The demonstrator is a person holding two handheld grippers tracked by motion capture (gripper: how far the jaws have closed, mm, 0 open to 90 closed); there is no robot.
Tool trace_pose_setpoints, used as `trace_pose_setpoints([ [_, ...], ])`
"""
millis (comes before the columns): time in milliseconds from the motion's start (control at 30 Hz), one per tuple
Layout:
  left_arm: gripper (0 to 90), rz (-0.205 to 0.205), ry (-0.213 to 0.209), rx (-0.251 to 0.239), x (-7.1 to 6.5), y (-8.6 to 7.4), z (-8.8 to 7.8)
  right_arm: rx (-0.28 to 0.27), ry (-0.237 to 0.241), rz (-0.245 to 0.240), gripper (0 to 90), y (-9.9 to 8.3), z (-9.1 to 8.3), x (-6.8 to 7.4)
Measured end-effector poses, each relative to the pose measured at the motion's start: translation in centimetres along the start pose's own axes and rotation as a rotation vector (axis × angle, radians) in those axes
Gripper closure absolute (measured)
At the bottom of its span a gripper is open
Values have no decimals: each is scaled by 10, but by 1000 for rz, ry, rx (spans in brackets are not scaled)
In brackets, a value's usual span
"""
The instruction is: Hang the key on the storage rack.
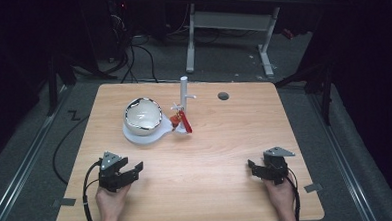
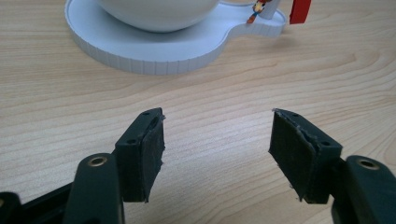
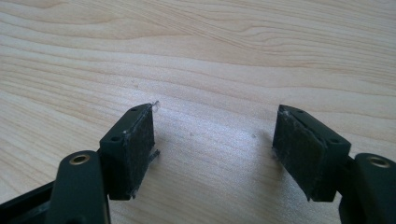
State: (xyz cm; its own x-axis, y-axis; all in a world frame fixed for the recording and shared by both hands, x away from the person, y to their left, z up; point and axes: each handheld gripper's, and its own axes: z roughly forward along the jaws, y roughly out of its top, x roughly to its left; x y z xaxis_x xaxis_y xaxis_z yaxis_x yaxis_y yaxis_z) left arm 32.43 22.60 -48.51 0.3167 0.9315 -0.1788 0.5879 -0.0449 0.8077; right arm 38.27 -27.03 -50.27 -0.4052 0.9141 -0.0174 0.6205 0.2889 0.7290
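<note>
Left gripper (image 1: 131,169) sat near the table's (image 1: 211,155) near-left corner, jaws spread, nothing between them, angled toward the white stand (image 1: 145,134). Right gripper (image 1: 256,167) near the near-right corner, jaws likewise spread over bare wood. The stand stood left of centre toward the far edge, carrying a white bowl (image 1: 143,115); a red tag (image 1: 185,121) hung at its post (image 1: 184,93), just right of the bowl.
</note>
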Motion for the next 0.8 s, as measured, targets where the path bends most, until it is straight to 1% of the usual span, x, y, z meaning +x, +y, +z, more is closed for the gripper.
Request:
trace_pose_setpoints([
  [300, 356, 10, 23, 33, 0, -6, 11, 0, 0, 0, 298, 0, 0, 0],
  [333, 356, 17, 29, 39, 0, -7, 12, 0, 0, 1, 298, 0, 0, 0],
  [467, 356, 17, 42, 52, 1, -9, 17, 0, 0, 1, 298, 0, 0, 0],
  [800, 356, 30, 68, 66, 2, -11, 23, 0, 0, 0, 298, 0, 0, 0],
])
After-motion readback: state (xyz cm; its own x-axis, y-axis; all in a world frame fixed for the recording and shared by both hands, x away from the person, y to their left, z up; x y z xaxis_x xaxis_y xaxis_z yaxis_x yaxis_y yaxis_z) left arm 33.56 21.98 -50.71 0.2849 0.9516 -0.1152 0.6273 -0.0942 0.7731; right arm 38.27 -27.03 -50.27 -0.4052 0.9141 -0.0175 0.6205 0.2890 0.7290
